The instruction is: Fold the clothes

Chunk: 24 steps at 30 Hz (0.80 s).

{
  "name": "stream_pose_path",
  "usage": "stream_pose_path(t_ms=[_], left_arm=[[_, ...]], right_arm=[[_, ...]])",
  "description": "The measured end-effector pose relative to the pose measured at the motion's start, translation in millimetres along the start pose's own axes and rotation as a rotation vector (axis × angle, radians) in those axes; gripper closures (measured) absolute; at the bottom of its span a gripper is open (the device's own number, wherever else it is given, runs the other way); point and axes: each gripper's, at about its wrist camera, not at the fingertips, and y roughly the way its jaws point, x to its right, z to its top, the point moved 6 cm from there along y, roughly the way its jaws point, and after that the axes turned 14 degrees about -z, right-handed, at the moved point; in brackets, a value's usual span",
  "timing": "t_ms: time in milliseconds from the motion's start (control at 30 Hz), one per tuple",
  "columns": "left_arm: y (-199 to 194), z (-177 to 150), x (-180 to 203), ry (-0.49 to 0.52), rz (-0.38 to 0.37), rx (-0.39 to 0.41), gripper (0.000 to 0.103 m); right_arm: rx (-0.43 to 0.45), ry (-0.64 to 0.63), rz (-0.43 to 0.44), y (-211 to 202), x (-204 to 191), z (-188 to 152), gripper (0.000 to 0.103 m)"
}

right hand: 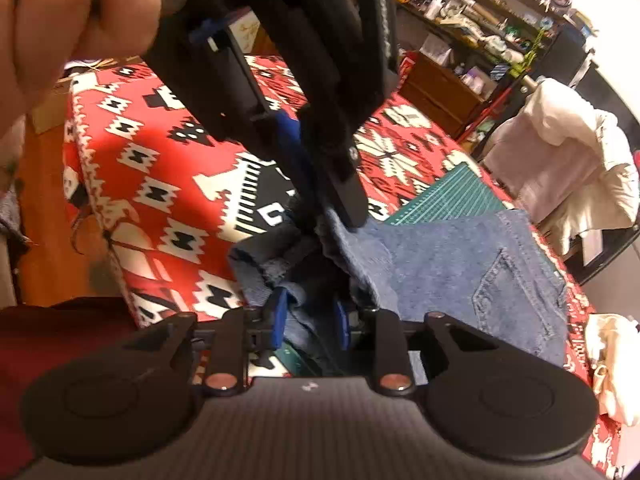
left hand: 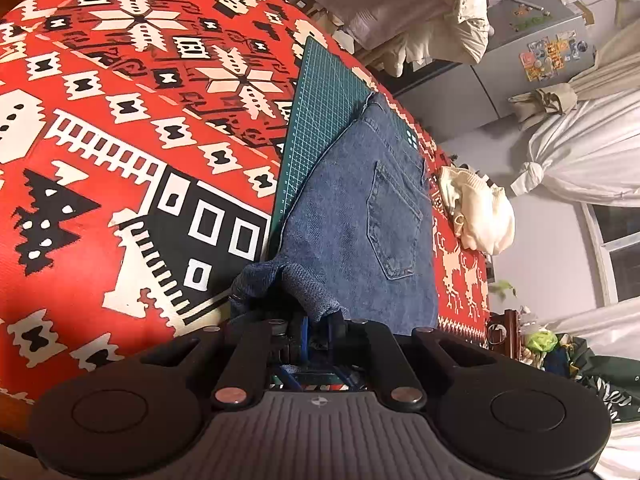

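**Both grippers pinch one end of the jeans**

The jeans [left hand: 360,208] lie on the bench [left hand: 120,140], partly over a green mat [left hand: 320,92]; their long axis runs straight ahead of the left gripper [left hand: 316,320], pocket side up, far end resting on the mat; the near end is bunched and lifted off the cloth cover.

In the left wrist view the left gripper's fingers are close together with a wad of denim rising between and over them; I judge them clamped on the jeans. In the right wrist view the right gripper [right hand: 312,320] shows blue pads a little apart with folded denim sitting between them; it looks gripped, though the contact itself is hidden by the fabric. The left gripper [right hand: 320,184] comes down from above in that view, a hand [right hand: 60,12] on its handle, its fingers meeting the same bunched edge just ahead of the right one; the two grips are near each other, both at the near end.

So the free length lies away from both grippers; a fold would likely carry the held end forward over the pocket toward the far end. A cream garment [left hand: 480,212] waits beside the jeans, apart from them.
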Motion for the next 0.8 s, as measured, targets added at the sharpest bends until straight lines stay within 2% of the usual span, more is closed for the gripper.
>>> stream_pose_path(t_ms=[100,300,500,600,667,700,800], left_arm=[[-1.4,0.1,-0.4,-0.003,-0.005,0.000,0.095],[-1.2,0.0,1.1,0.004,-0.007,-0.001,0.095],[-1.5,2.5,0.7,-0.001,-0.012,0.006,0.095],[-2.6,2.7,0.2,-0.005,-0.019,0.002,0.095],[-1.9,2.2,-0.1,-0.001,-0.018,-0.002,0.095],[-1.0,1.9,-0.5,-0.001,-0.016,-0.003,0.095],[0.4,1.0,-3.2,-0.011,-0.009,-0.006,0.095]], right_arm=[[0.013,-0.031,-0.026,1.1,-0.4,-0.6,0.073],[0.062,-0.192,-0.098,-9.8,-14.6,-5.6,0.073],[0.050,-0.196,-0.159,2.5,-23.9,6.1,0.073],[0.055,-0.222,-0.178,1.6,-23.4,1.6,0.073],[0.049,-0.241,-0.197,3.1,-24.7,-1.3,0.082],[0.036,-0.242,-0.202,4.4,-25.7,-2.6,0.091],[0.013,-0.230,-0.227,9.5,-33.6,2.4,0.096]])
